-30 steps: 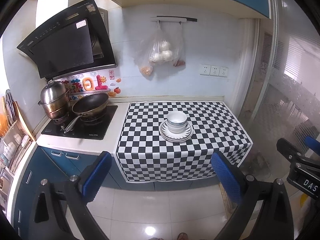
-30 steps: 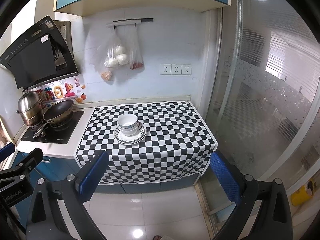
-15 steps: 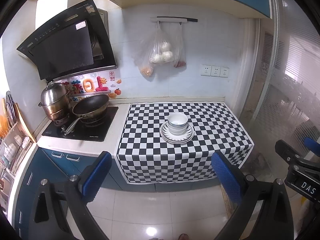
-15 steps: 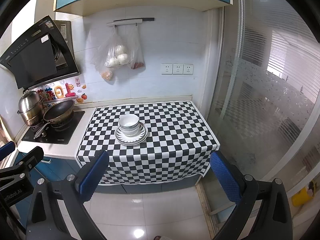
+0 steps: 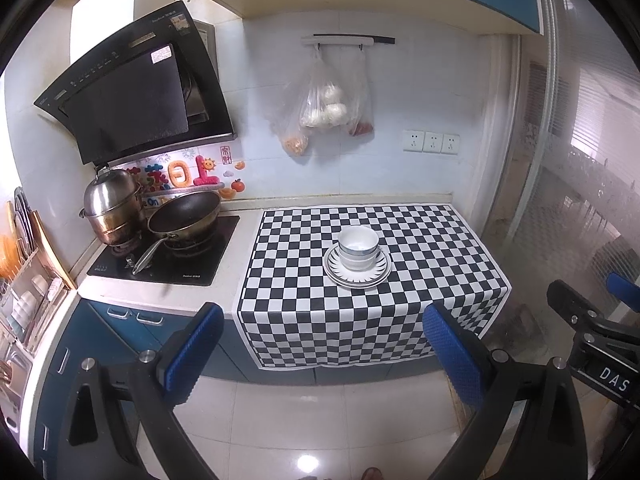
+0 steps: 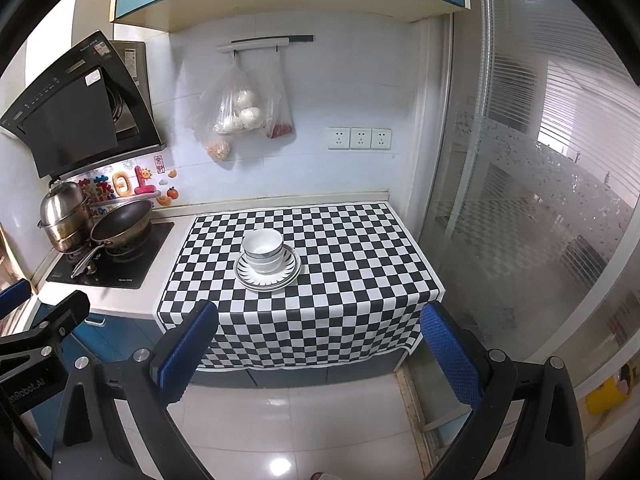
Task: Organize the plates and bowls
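1. Jaws on my left gripper (image 5: 320, 354) and right gripper (image 6: 318, 350): both spread wide, holding nothing, well back from the counter.
2. Bowls (image 5: 357, 245) sit nested on stacked plates (image 5: 357, 274), mid checkered cloth (image 5: 420, 280).
3. Stacking looks done; I judge nothing left, unless storing.

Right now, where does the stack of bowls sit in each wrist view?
Left wrist: stack of bowls just right of centre, on plates.
Right wrist: stack of bowls left of centre, on the same plates.
Shared landmark: the checkered cloth under them.
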### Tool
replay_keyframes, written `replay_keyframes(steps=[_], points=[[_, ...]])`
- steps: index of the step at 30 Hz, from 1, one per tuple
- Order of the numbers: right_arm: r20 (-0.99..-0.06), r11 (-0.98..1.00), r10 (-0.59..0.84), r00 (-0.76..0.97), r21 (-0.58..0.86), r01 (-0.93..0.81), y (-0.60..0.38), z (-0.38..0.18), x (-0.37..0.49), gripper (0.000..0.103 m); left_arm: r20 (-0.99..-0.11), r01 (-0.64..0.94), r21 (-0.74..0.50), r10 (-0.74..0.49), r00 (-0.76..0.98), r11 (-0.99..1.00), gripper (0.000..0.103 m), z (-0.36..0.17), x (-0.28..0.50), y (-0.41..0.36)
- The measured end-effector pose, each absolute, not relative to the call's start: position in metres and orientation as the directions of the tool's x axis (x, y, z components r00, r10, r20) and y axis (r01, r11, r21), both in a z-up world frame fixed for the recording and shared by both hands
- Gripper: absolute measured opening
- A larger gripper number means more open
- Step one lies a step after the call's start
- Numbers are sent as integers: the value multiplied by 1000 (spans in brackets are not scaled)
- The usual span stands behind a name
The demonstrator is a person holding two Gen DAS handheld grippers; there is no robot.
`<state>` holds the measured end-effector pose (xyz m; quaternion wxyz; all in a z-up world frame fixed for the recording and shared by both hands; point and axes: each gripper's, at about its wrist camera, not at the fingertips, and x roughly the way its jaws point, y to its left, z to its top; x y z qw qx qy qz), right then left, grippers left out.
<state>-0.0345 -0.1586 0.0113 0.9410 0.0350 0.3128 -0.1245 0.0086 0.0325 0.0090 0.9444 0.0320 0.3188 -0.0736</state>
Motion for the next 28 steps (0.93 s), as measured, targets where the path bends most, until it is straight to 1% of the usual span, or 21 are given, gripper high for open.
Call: replay_keyframes(steps=[23,28], points=[[-607,968,-209,767,-16,251,-157,11,-38,103,-613,152,15,-111,782,988,102,9,7,40],[-603,968,-213,769,-23,250,-155,12,-39,103,-599,146,19,-106,793,989,102,10,6,40]])
